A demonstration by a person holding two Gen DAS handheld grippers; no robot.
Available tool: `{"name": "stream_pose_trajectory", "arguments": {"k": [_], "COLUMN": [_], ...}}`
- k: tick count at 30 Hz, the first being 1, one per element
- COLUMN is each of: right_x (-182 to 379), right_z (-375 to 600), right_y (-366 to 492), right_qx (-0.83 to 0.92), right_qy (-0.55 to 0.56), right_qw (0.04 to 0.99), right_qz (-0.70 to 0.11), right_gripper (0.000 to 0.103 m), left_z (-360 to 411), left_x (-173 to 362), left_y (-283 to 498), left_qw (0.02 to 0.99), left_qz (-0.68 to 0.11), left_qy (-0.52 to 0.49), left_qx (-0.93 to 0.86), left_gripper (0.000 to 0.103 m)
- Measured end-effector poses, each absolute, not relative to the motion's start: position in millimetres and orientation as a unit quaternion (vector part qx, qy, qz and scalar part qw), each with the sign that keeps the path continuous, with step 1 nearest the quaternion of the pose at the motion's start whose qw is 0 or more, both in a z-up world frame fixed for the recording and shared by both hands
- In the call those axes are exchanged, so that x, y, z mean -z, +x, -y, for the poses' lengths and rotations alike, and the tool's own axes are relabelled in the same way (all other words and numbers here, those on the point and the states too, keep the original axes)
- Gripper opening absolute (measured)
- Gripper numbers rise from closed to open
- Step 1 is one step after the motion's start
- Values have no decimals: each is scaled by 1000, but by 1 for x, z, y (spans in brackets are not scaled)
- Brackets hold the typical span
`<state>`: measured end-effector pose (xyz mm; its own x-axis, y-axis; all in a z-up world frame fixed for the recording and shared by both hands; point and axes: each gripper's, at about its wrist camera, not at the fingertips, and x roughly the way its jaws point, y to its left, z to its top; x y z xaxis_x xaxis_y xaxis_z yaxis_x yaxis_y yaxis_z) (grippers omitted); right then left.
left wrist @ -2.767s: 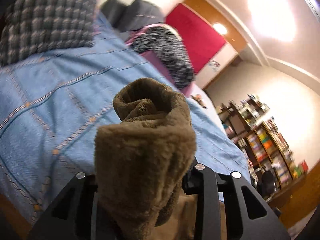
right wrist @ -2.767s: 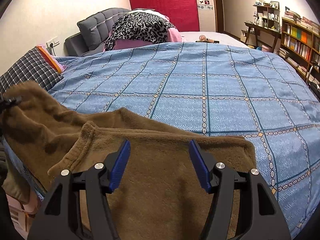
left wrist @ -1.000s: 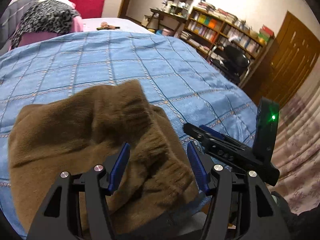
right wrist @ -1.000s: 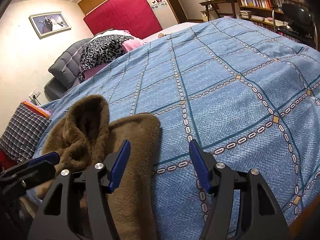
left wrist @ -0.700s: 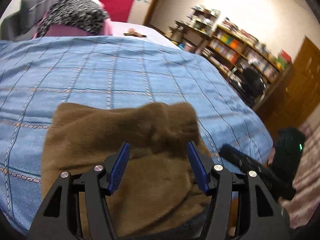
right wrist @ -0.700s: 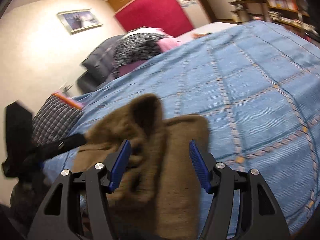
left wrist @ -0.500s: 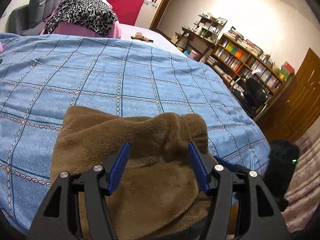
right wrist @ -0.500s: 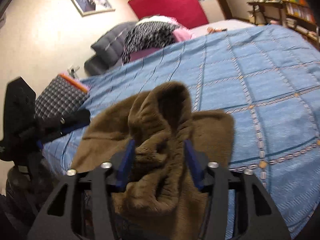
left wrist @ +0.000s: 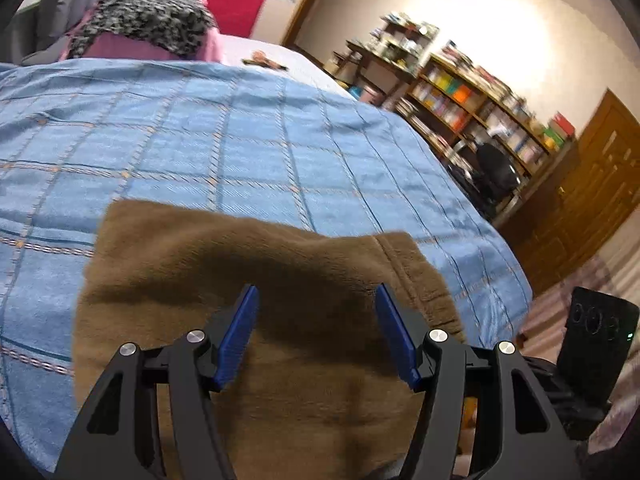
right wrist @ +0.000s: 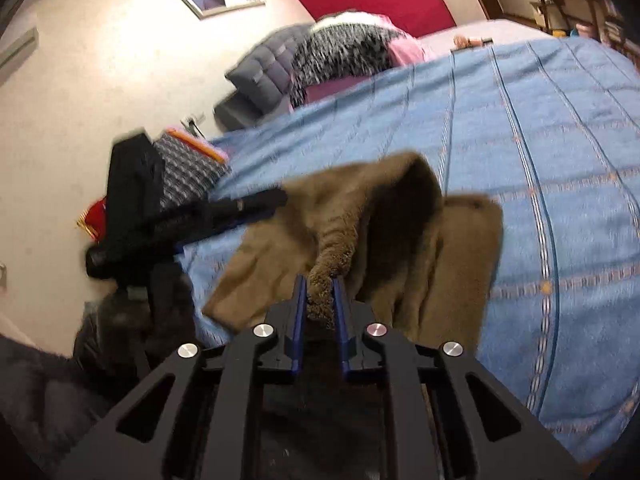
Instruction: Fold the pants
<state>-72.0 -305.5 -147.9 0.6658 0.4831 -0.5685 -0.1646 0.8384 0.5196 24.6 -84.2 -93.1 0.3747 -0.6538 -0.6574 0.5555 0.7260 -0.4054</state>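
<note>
Pinching a bunched ridge of fuzzy brown pants, right tongs were nearly closed; left tongs gaped wide, empty, w/ pants lying below them on woven blue checked bedspread.

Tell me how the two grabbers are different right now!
The left gripper has its fingers spread wide apart, while the right gripper has its fingers squeezed nearly together. The left gripper holds nothing and just hovers above the flat brown pants; the right gripper pinches a bunched-up edge of the pants, lifting a hump of fabric off the blue bedspread. Both have black frames and blue finger pads.
</note>
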Motion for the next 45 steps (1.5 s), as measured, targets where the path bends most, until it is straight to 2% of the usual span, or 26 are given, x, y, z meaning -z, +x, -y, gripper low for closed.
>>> {"name": "stream_pose_trajectory", "arguments": {"k": [4, 5, 7, 8, 9, 11, 12, 17, 23, 25, 27, 30, 37, 43, 45], "right_x": [176, 179, 179, 177, 174, 171, 169, 176, 203, 205, 204, 195, 154, 206, 216], "right_z": [315, 318, 322, 324, 327, 334, 339, 348, 340, 337, 335, 336, 357, 383, 386], "right_y": [-65, -65, -64, -64, -64, -64, -62, -36, 3, 5, 5, 1, -27, -38, -41], "right_qx": [-157, -155, -153, -149, -140, -135, -134, -140, -139, -138, -150, -158, -133, -87, -92], "right_qy": [256, 263, 278, 280, 281, 293, 308, 341, 354, 350, 354, 350, 323, 362, 379], "right_qw": [871, 869, 865, 866, 871, 874, 873, 860, 838, 838, 834, 838, 872, 847, 842], "right_qz": [-390, -390, -389, -385, -378, -364, -354, -353, -390, -395, -397, -389, -344, -380, -374], "right_gripper": [14, 14, 26, 40, 58, 76, 80, 80, 79, 67, 43, 25, 22, 23, 26], "left_z": [109, 114, 119, 121, 121, 119, 118, 113, 112, 110, 110, 111, 128, 151, 151], "left_x": [124, 132, 141, 141, 140, 138, 138, 136, 139, 139, 139, 136, 112, 138, 146], "left_y": [10, 6, -2, -4, -6, -7, -8, -19, -25, -24, -25, -26, -33, -37, -35], "left_qw": [800, 796, 800, 803, 804, 802, 801, 797, 795, 795, 794, 793, 783, 746, 742], "left_qz": [-456, -464, -459, -453, -449, -451, -452, -452, -453, -453, -453, -452, -424, -461, -468], "left_qy": [-18, -9, 13, 21, 25, 21, 19, 22, 23, 20, 20, 22, 19, 46, 51], "left_qx": [389, 388, 386, 387, 388, 390, 391, 400, 403, 403, 404, 407, 455, 479, 478], "left_gripper": [61, 64, 68, 69, 69, 70, 70, 70, 70, 70, 70, 70, 70, 70, 70]}}
